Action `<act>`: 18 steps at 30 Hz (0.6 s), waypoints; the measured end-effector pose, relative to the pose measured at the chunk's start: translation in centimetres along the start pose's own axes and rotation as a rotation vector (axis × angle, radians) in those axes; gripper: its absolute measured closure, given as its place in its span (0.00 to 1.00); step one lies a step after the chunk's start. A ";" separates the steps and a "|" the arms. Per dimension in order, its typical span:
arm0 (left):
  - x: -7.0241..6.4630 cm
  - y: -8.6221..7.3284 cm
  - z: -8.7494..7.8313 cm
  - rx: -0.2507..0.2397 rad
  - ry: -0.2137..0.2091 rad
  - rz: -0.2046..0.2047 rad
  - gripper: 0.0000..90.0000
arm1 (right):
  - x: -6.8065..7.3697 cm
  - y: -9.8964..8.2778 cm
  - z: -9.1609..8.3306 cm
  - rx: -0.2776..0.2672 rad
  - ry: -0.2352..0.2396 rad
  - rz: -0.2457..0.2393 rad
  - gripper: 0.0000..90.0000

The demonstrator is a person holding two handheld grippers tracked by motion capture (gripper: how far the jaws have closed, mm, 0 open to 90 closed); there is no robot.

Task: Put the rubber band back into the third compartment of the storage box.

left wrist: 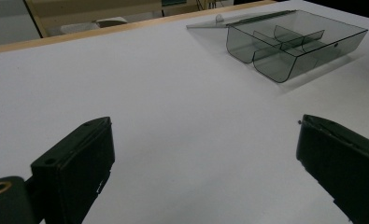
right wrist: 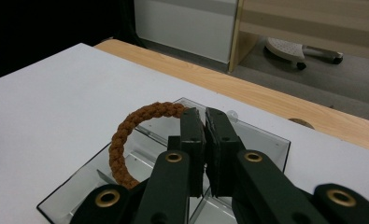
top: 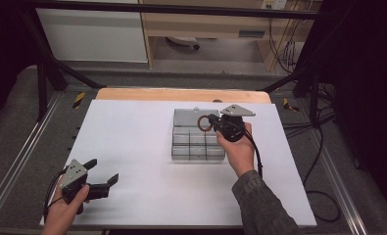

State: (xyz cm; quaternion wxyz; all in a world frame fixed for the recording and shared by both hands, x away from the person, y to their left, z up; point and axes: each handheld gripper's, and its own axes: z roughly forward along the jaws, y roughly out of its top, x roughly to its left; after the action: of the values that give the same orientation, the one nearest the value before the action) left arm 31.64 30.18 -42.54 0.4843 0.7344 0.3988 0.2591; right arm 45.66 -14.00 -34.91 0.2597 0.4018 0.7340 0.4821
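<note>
Above far compartments of organiser box [top: 198,142]: right gripper [right wrist: 205,122] clamped on braided ring [right wrist: 126,135], unplaced; left gripper [top: 100,171] agape, idle near-left.

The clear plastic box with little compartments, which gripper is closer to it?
Right. The right gripper is over the clear plastic compartment box; the left gripper is far off, near the table edge.

A rust-brown braided ring [right wrist: 126,135] hangs over a smoky grey see-through compartment box [top: 191,147]. The surface [top: 132,147] is plain white with a pale wood edge; both hand-held grippers have black jaws.
</note>
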 end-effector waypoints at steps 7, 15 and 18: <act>0.0 0.0 0.0 -0.001 0.001 -0.004 0.04 | -0.8 0.3 0.3 -0.012 -0.024 0.013 0.96; 0.0 0.0 0.0 -0.001 0.001 -0.003 0.04 | -1.4 0.4 0.3 -0.015 -0.035 0.016 0.96; 0.0 0.0 0.0 -0.001 -0.002 -0.006 0.04 | -1.5 0.4 0.3 -0.013 -0.042 0.018 0.96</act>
State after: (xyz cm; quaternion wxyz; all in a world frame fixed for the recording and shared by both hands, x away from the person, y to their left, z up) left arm 31.65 30.20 -42.58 0.4857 0.7331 0.4005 0.2572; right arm 46.85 -15.00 -34.65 0.2732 0.4166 0.7215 0.4808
